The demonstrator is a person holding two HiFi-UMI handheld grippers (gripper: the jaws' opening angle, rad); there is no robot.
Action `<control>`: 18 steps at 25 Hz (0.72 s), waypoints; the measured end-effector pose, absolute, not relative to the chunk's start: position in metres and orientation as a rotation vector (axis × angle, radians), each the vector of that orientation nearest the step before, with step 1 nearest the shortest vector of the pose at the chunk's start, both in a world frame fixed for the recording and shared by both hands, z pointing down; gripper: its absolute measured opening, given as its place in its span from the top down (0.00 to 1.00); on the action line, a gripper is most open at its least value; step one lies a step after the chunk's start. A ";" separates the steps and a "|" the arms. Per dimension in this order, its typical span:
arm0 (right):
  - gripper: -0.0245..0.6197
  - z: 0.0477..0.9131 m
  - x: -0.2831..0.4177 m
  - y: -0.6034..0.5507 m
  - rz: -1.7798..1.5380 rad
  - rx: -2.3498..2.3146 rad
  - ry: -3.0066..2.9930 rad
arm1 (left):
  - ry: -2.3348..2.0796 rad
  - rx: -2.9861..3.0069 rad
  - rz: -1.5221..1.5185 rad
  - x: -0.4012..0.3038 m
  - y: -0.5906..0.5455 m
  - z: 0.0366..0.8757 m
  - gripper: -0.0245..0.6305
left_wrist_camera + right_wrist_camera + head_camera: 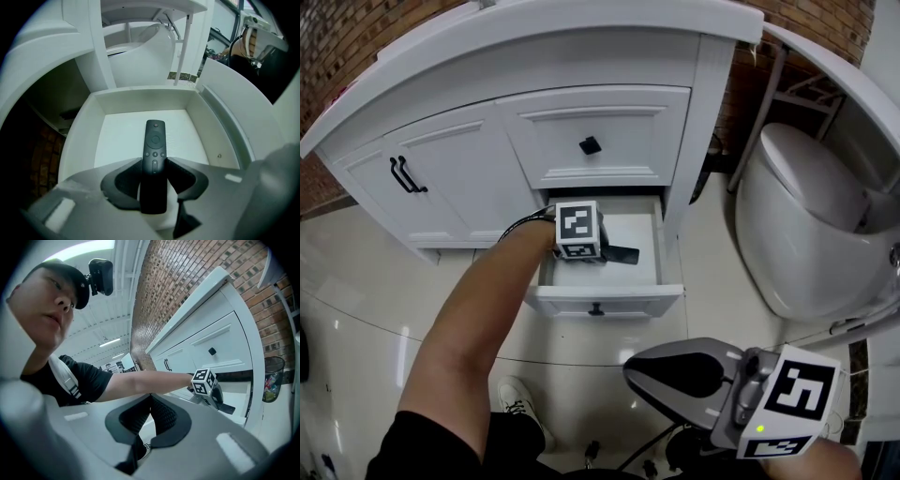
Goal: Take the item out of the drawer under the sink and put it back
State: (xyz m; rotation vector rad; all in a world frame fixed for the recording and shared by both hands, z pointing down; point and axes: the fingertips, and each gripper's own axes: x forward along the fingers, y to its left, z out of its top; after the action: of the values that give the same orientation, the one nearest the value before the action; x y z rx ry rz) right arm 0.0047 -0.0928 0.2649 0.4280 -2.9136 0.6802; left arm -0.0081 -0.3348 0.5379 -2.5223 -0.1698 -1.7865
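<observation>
The bottom drawer [605, 300] of the white sink cabinet stands pulled out. In it lies a slim black remote control [155, 140], lengthways along the white drawer floor [117, 140]. My left gripper [154, 161] reaches into the drawer, and its dark pads touch both long sides of the remote's near half. In the head view, the remote [623, 253] sticks out to the right of the left gripper [605, 250]. My right gripper [630, 367] hangs low at the front right, away from the drawer. It is shut and holds nothing; its pads meet in the right gripper view [150, 397].
A white toilet [806, 216] stands close to the right of the cabinet. Above the open drawer is a shut drawer with a black knob [590, 144]; cabinet doors with black handles [408, 175] are to the left. A waste bin [273, 378] sits by the brick wall. The person's shoe [520, 398] rests on the tiled floor.
</observation>
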 end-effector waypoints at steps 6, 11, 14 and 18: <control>0.95 0.264 0.005 -0.094 0.682 0.438 -2.914 | -0.179 -2.497 -1.782 -0.007 -0.332 0.538 0.70; 0.95 0.258 0.004 -0.094 0.656 0.435 -2.932 | -0.128 -2.440 -1.737 -0.005 -0.339 0.535 0.71; 0.95 0.257 0.005 -0.094 0.647 0.446 -2.928 | -0.122 -2.397 -1.758 -0.007 -0.334 0.530 0.71; 0.95 0.261 0.009 -0.099 0.654 0.486 -2.916 | -0.060 -2.395 -1.670 0.000 -0.342 0.517 0.71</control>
State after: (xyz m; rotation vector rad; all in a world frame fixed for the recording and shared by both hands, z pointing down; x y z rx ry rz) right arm 0.0085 -0.0989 0.2614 0.4861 -2.9155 0.6535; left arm -0.0002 -0.3416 0.5174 -2.3946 -0.0596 -1.6701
